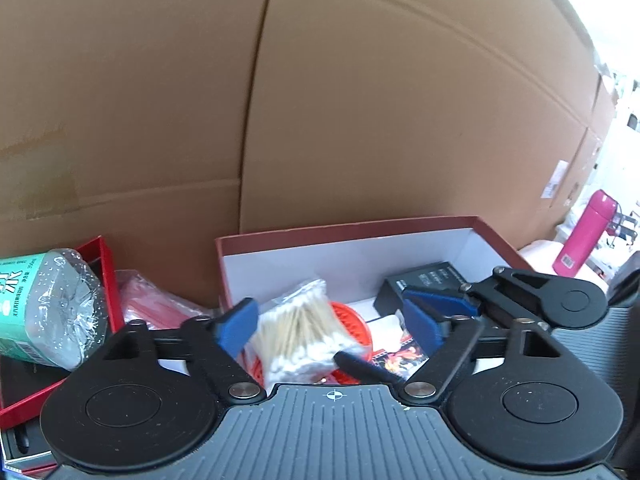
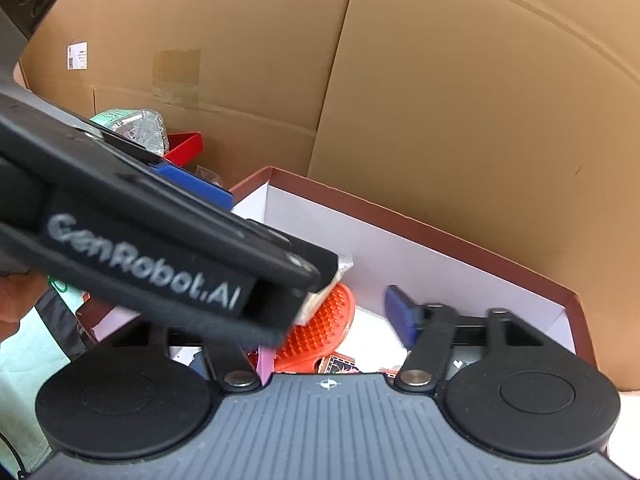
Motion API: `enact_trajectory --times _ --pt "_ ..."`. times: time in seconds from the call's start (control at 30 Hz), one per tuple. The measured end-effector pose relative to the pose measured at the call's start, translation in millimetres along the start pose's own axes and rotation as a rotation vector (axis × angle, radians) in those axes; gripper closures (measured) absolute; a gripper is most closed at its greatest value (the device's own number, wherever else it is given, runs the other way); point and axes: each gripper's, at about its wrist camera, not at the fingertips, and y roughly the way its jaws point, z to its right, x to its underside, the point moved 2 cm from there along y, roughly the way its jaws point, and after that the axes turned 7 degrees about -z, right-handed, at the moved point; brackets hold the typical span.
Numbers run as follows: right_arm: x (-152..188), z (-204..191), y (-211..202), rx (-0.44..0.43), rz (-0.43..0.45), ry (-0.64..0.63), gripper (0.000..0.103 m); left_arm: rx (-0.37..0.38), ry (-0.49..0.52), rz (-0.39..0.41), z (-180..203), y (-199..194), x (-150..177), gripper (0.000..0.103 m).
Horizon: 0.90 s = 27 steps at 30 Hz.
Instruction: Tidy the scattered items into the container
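With both grippers' fingers spread and gripping nothing, the swabs (image 1: 298, 336) lie loose in the box (image 1: 344, 229); lift the left gripper (image 1: 326, 322) straight up, clear of the right gripper (image 1: 432, 312).

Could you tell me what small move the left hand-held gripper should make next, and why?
Probably lift straight back out. The left hand-held gripper stands open around the bag of cotton swabs, which already lies inside the red-rimmed box on the orange brush, so the pads no longer press on it.
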Motion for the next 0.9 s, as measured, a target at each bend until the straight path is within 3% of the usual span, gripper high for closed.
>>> enact_trajectory --times 0.23,0.43,0.9 --pt "4.1 1.8 5.9 -0.015 0.014 0.053 0.003 -0.039 -0.013 0.020 6.9 -14.6 6.5 0.001" --pt "10.1 -4.9 -3.0 -0.022 -0.001 0.096 0.002 -0.103 -0.022 0.028 8.9 -25.2 13.6 0.001" --pt "24.1 -19.8 -54.7 -0.018 0.038 0.115 0.001 -0.128 -0.003 0.037 20.7 -58.5 36.0 0.001"
